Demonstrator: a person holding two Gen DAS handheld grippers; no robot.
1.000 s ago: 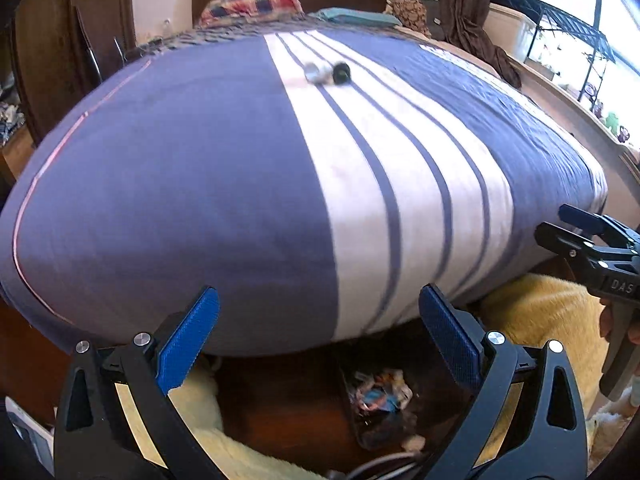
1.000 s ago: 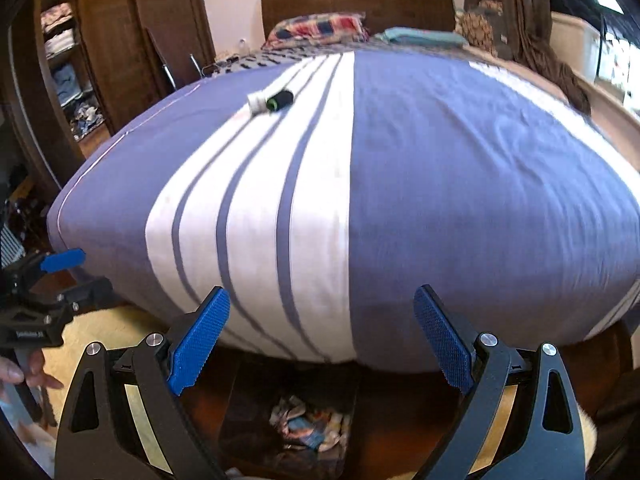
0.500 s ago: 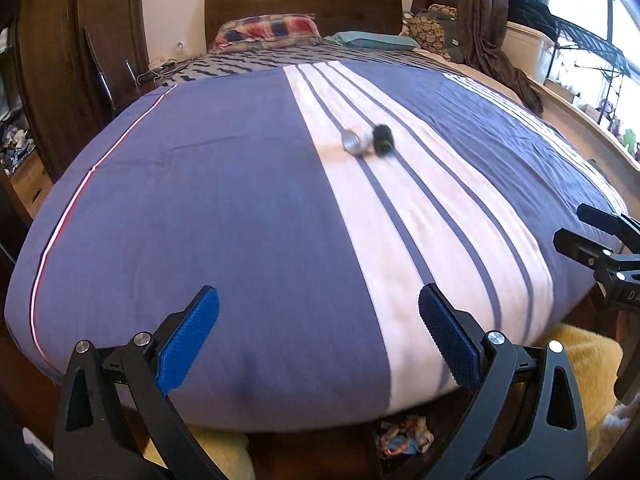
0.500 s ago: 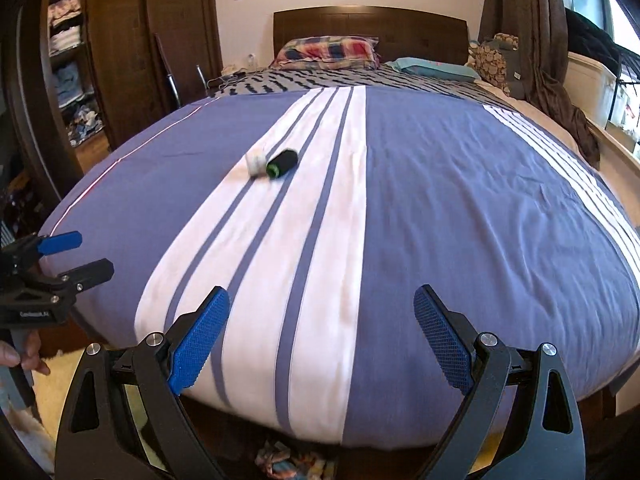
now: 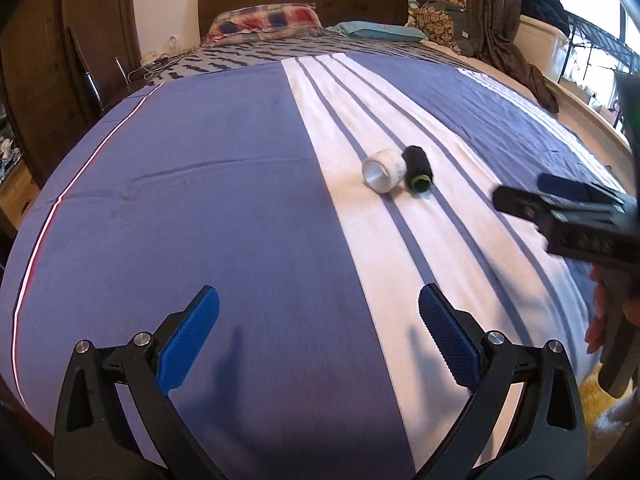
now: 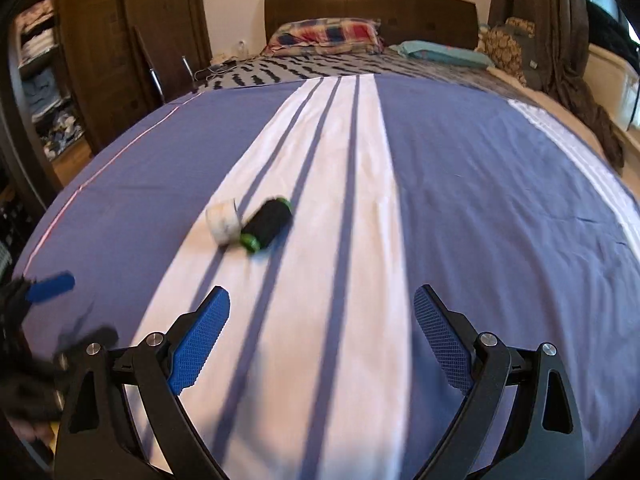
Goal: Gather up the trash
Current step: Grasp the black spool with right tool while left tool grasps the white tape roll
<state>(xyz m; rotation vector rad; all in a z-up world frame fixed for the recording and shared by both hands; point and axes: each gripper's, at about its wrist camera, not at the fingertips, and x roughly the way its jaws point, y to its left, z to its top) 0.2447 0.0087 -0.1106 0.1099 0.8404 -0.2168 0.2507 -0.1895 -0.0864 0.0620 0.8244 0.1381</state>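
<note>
1. One big bed (image 5: 224,208) fills both views, its cover blue with a white striped band running from 6 o'clock up toward 12.
2. At 12 o'clock a dark wooden headboard (image 6: 372,10) stands behind a plaid pillow (image 6: 324,36) and a teal pillow (image 6: 444,54).
3. My left gripper (image 5: 318,336) hangs over the blue cover, jaws spread wide, nothing between them.
4. My right gripper (image 6: 322,336) hangs over the white band, likewise spread and empty; from the left camera it shows at 3 o'clock.
5. The white roll (image 5: 382,176) lies on its side on the white band, at 1 o'clock from my left gripper.
6. The black spool (image 6: 268,224) with green ends touches the roll, at 11 o'clock from my right gripper.
</note>
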